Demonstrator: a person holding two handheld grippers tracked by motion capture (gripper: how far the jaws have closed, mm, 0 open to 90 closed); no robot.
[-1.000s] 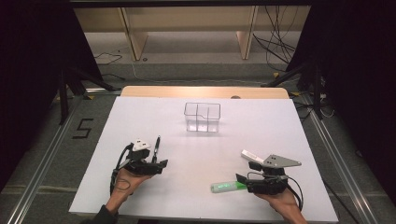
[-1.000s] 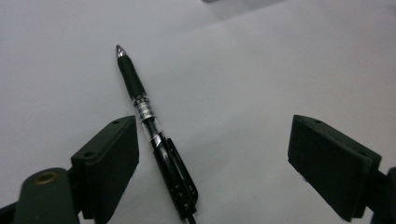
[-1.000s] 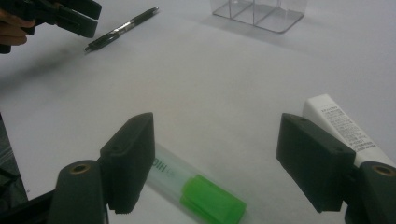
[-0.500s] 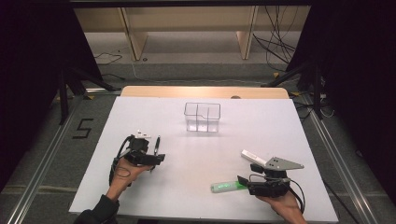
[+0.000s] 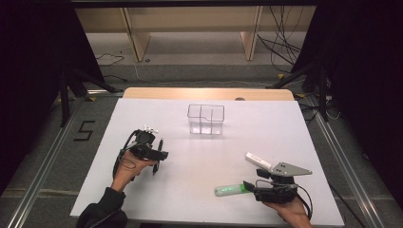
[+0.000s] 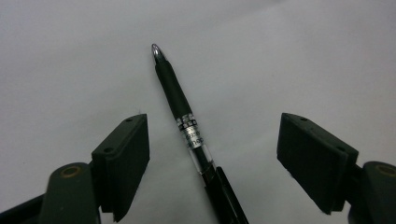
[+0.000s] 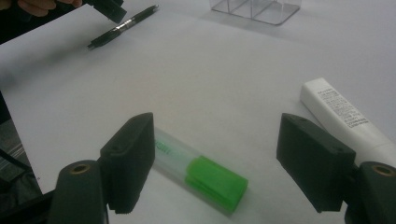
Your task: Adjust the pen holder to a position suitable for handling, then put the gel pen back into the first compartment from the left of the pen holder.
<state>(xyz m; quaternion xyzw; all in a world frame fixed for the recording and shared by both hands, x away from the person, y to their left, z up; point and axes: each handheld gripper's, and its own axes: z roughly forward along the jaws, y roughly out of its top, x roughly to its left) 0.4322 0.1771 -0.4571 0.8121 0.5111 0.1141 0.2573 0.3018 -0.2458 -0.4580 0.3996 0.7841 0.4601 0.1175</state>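
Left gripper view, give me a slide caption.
Left gripper open astride a black pen lying on the white table.

white table top [image 5: 285,133] in front of you, pale wood edge strip [image 5: 209,93] along far side. grey carpeted floor [image 5: 190,57] around table, metal rails [image 5: 43,175] running along both sides. white "5" mark [image 5: 84,130] on floor at your left. pale wooden shelving unit [image 5: 195,28] beyond table, two uprights reaching floor. loose black cables [image 5: 280,33] on floor far right, one white cable [image 5: 142,76] near centre. black curtains [image 5: 33,71] flanking both sides, black stand legs [image 5: 71,85] at their foot. light even overhead, table brightly lit, sides dark.
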